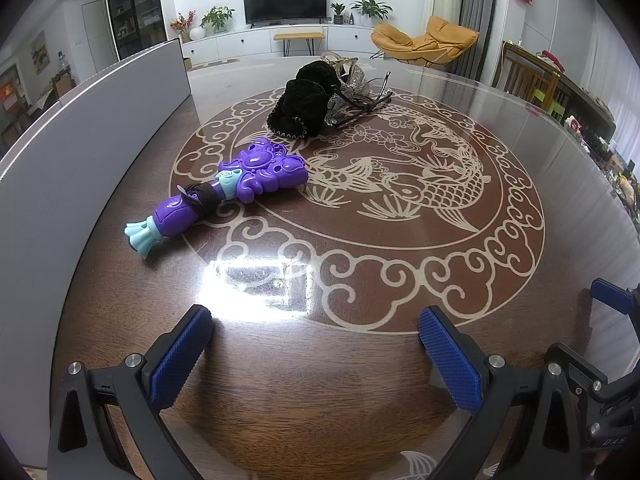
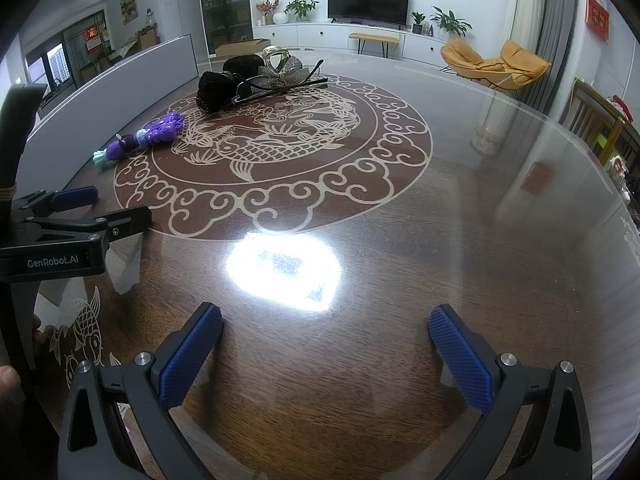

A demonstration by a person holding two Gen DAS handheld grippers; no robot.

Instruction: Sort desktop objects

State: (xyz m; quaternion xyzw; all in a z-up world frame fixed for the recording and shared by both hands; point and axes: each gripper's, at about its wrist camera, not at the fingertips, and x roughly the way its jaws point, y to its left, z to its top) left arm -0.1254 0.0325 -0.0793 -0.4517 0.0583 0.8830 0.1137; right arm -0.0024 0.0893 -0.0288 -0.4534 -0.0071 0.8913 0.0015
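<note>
A purple toy wand (image 1: pixel 224 184) with teal ends and a dark hair tie around its handle lies on the table's left side; it also shows in the right wrist view (image 2: pixel 144 138). Behind it sit a black fuzzy pouch (image 1: pixel 300 104), a silver glitter bow (image 1: pixel 352 84) and dark-framed glasses (image 1: pixel 368 100), piled together; the right wrist view shows the pouch (image 2: pixel 218 88), bow (image 2: pixel 284 70) and glasses (image 2: pixel 280 82). My left gripper (image 1: pixel 316 344) is open and empty, near the front of the table. My right gripper (image 2: pixel 326 344) is open and empty, to the right of the left one (image 2: pixel 80 208).
The round brown table (image 1: pixel 360 380) has a glass top with a koi pattern and a bright lamp reflection. A grey upright panel (image 1: pixel 80 140) runs along the table's left edge. A living room with a TV and a yellow chair lies beyond.
</note>
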